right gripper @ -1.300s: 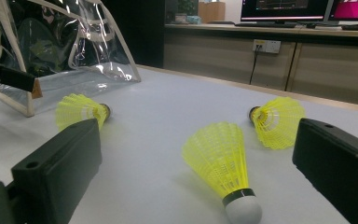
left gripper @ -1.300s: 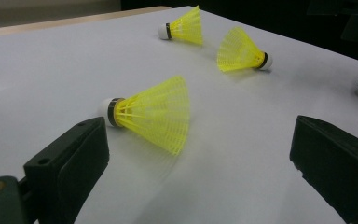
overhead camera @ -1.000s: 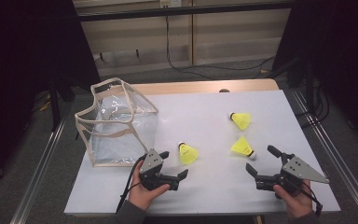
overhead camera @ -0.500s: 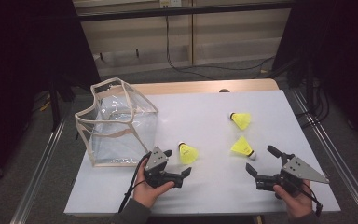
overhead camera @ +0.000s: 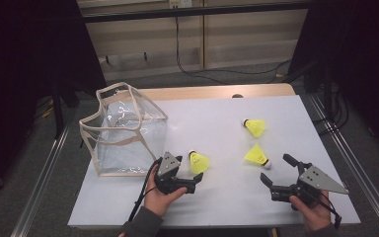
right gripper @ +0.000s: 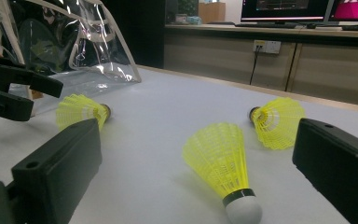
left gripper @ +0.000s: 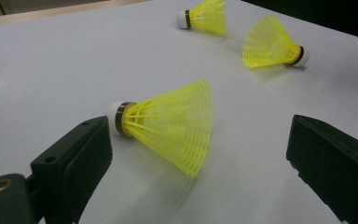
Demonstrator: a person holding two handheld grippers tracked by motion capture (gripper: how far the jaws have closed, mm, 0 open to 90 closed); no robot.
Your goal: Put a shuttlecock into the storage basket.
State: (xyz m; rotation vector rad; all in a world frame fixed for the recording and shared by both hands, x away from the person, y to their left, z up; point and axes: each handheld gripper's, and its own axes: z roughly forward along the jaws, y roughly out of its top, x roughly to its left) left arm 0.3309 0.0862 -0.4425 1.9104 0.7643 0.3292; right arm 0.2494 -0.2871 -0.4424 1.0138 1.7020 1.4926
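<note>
Three yellow shuttlecocks lie on the white table (overhead camera: 217, 197). The nearest one (overhead camera: 199, 162) (left gripper: 168, 121) lies on its side, white cork pointing left, between the spread jaws of my left gripper (overhead camera: 187, 172) (left gripper: 199, 129), which is open and not touching it. My right gripper (overhead camera: 277, 169) (right gripper: 200, 135) is open too, low on the table. A second shuttlecock (overhead camera: 256, 155) (right gripper: 220, 161) lies just ahead of its jaws, cork towards me. The third shuttlecock (overhead camera: 254, 127) (right gripper: 277, 121) lies farther back.
A clear plastic bag (overhead camera: 123, 128) (right gripper: 74, 42) with beige trim stands open at the table's left, behind the left gripper. Metal rails run along both table sides. Dark curtains and a cabinet wall stand beyond the far edge.
My left gripper has edged forward, bringing its jaws around the nearest shuttlecock. The right gripper and the other two shuttlecocks have stayed put.
</note>
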